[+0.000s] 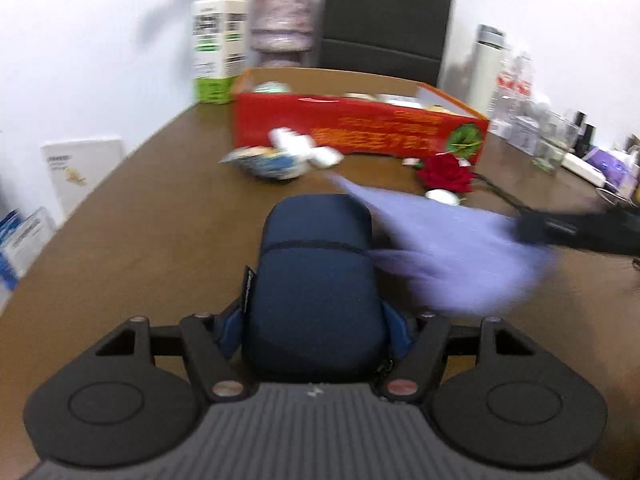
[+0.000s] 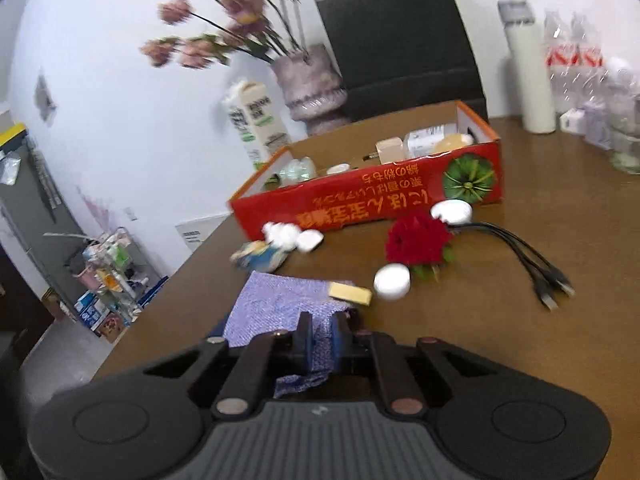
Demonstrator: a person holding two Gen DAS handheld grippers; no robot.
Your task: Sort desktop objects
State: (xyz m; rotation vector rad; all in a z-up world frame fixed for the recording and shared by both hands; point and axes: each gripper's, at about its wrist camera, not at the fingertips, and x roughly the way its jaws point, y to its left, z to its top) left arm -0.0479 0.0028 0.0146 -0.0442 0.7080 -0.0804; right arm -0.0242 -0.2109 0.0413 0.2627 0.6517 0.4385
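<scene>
The long red cardboard box with yellow lettering and a green round emblem lies open-topped on the brown wooden table. Inside it, seen from the right wrist view, are a pale green crumpled wrapper, a small white round lid, a beige carton, a white labelled box and a yellowish rounded piece.

In front of the box lie a crumpled white tissue, a blue-and-yellow snack packet, a red artificial rose, two white round discs, a black cable bundle and a flat yellow bar.

The left gripper clasps a dark blue zipped fabric case between its fingers, nearer the camera than the box. The right gripper is clamped on a lilac knitted cloth, which drapes forward toward the box; the cloth is motion-blurred in the left view.

Behind the box stand a green-and-white carton and a mauve vase of pink flowers.
</scene>
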